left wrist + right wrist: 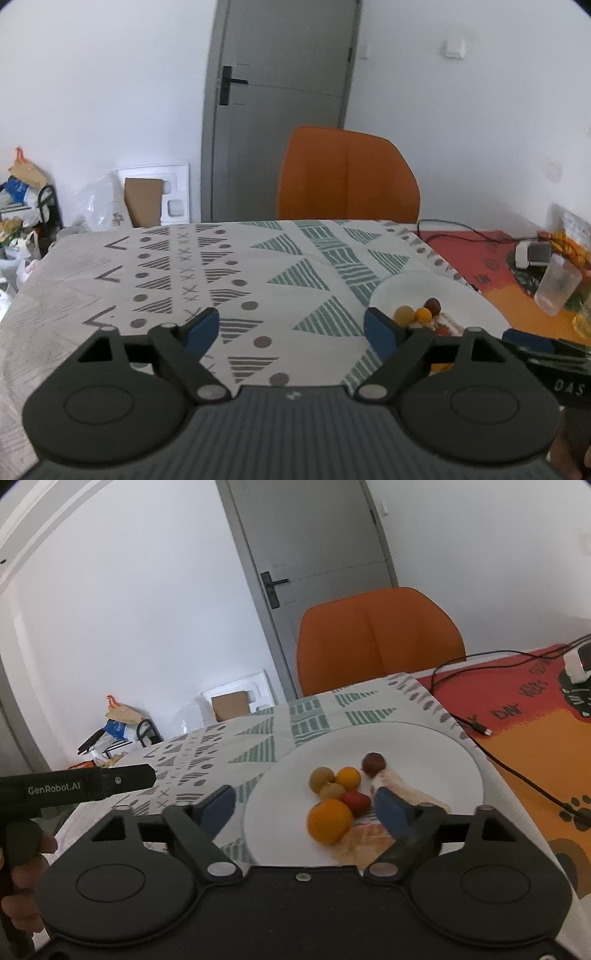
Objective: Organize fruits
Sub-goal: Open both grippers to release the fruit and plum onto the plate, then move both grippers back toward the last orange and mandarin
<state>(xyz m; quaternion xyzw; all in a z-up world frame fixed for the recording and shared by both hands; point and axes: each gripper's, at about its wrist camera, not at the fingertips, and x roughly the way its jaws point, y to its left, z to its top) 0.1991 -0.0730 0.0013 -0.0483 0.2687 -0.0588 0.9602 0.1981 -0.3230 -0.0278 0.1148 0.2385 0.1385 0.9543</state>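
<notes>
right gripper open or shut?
Open. In its own wrist view the right gripper has jaws spread wide over the plate, gripping nothing.

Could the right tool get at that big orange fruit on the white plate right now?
Probably yes. The right tool is open, its fingers spread to either side of the big orange fruit, which sits at the near edge of the pile on the white plate. Nothing lies in front of it; the small red fruit crowds its right side.

The counter is covered by a white tablecloth (192,273) printed with grey and green triangles, dots and crosses; beside it on the right lies a red-and-orange cloth (524,716). A white plate (424,746) rests on the patterned cloth near that edge. A black cable (517,771) trails across the red cloth, where a clear plastic cup (557,286) also stands.
</notes>
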